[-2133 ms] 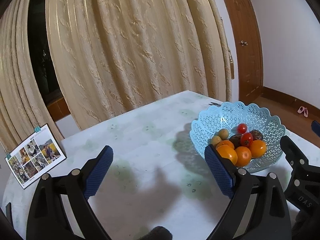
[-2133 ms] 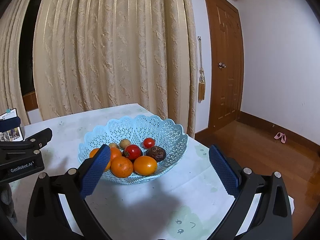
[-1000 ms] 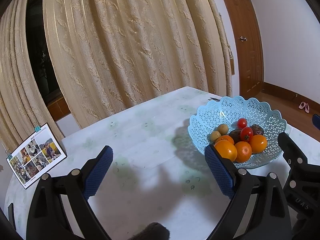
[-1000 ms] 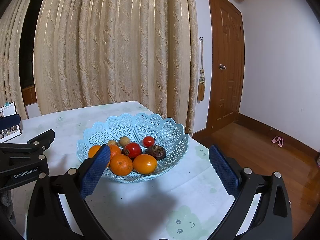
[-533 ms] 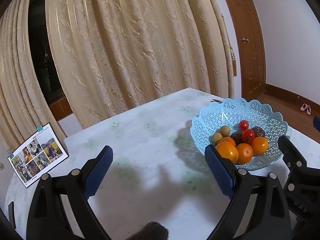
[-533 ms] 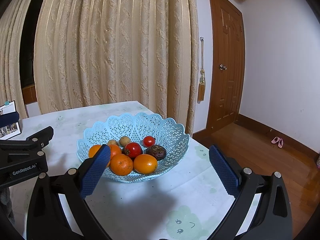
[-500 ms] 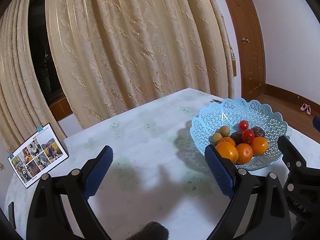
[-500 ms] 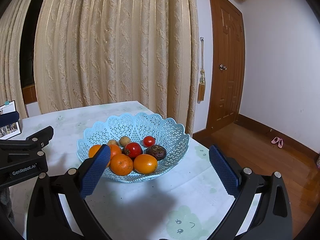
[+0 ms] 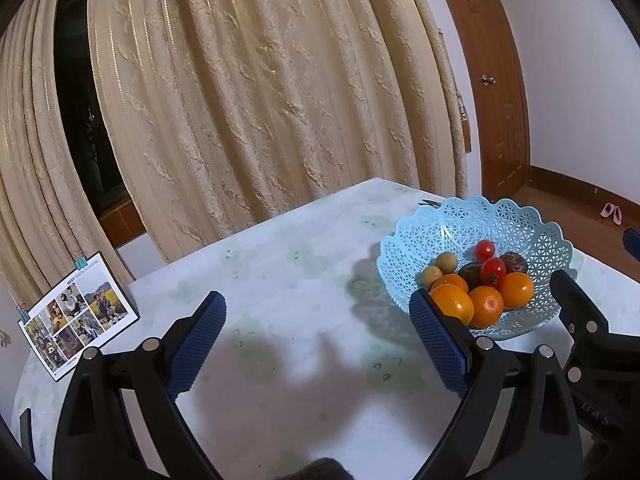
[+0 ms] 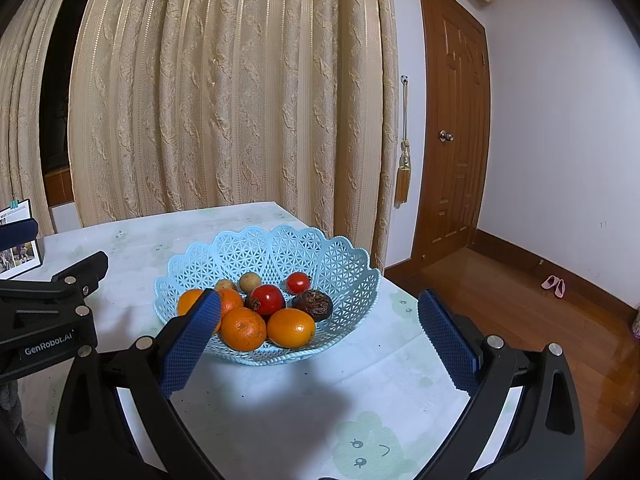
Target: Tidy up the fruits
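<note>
several fruits lie piled in the blue basket [image 10: 344, 276] on the worktop [image 10: 280, 408]. both the left gripper [image 9: 316, 344] and right gripper [image 10: 318, 336] are held spread, empty. oranges [image 10: 291, 327] judged firm, smooth, liable to roll; tomatoes [image 10: 267, 299] soft, best pinched lightly across the middle.

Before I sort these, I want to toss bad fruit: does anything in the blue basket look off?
Yes. One dark brown, wrinkled fruit sits at the right of the pile in the blue basket, beside the big red tomato. It looks shrivelled next to the smooth oranges. Nothing has spilled onto the table.
</note>
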A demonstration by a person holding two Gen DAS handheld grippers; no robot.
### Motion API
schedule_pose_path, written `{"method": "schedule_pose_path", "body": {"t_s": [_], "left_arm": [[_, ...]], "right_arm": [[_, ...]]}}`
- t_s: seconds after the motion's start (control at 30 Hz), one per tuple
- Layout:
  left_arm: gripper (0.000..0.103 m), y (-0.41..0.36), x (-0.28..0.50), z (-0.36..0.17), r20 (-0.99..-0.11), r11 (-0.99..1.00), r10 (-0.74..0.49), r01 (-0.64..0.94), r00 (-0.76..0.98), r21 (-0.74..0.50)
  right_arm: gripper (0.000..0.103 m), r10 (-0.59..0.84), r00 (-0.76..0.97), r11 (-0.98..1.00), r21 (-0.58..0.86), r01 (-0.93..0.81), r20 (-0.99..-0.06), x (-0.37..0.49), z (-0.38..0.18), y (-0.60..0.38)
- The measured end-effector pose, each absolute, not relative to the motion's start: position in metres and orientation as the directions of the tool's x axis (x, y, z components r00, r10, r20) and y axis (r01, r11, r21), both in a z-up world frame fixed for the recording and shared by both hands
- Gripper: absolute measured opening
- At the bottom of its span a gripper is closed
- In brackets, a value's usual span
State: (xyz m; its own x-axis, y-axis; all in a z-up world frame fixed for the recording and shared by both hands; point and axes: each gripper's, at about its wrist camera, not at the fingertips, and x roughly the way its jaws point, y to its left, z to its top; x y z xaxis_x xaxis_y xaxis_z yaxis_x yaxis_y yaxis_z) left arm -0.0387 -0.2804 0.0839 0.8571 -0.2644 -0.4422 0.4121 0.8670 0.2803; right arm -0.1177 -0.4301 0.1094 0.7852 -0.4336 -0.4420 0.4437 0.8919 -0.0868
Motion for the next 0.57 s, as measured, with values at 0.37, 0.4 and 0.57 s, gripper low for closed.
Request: {"method": "schedule_pose_path", "body": {"t_s": [0.37,0.4,0.57], "left_arm": [[0.092,-0.279,-0.038,0.086,-0.458,0.868,-0.265,0.417,0.849,0.269],[0.092,-0.278,-0.038,0.086,-0.464,0.869,-0.265,0.418,0.845,0.264],[0.092,-0.26,-0.032,0.083,-0.507,0.886,-0.237,0.399,0.829,0.237]], "right_arm": [[0.1,-0.427,0.782,0.894,-0.082,0.441,-0.455,-0.119,0.107,-0.432],[0.1,-0.427,0.782,0.894,-0.081,0.441,-0.455,-0.118,0.107,-0.433],[0.1,-0.429,0.781,0.894,-0.087,0.44,-0.453,-0.118,0.108,-0.433]]}}
